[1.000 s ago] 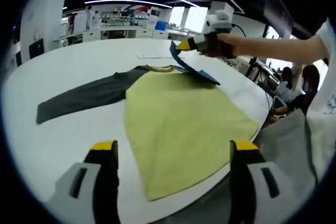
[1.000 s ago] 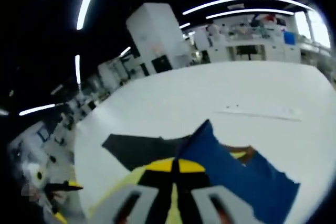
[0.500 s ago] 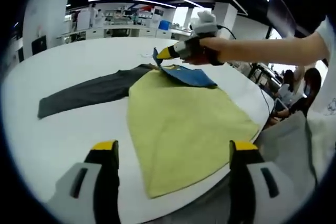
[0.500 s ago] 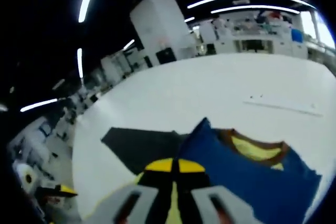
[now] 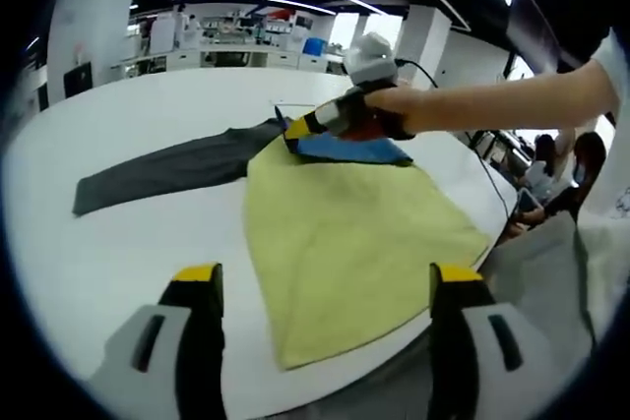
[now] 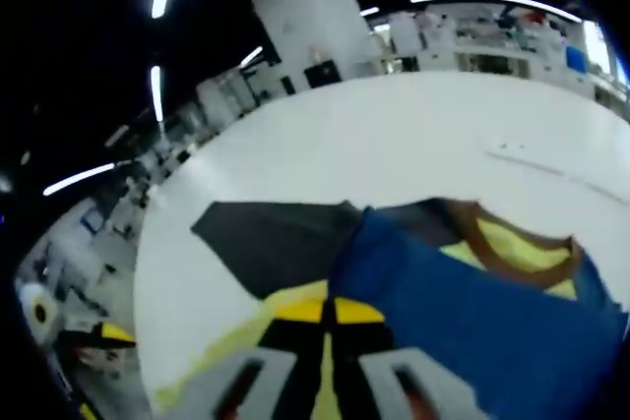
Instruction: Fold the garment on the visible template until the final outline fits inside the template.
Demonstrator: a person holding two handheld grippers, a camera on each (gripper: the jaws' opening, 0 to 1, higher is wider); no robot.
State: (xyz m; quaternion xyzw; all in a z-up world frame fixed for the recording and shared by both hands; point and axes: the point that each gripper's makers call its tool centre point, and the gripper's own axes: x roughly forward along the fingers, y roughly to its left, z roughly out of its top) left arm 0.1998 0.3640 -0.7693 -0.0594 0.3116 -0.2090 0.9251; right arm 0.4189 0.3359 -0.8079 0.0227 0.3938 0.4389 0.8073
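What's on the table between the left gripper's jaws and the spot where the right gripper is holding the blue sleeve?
In the left gripper view, the shirt's yellow body spans that stretch, lying flat on the white table.

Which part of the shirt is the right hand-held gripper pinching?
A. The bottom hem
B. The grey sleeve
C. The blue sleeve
C: the right hand-held gripper is closed on the blue sleeve, folding it over the yellow body, while the grey sleeve lies flat on the table.
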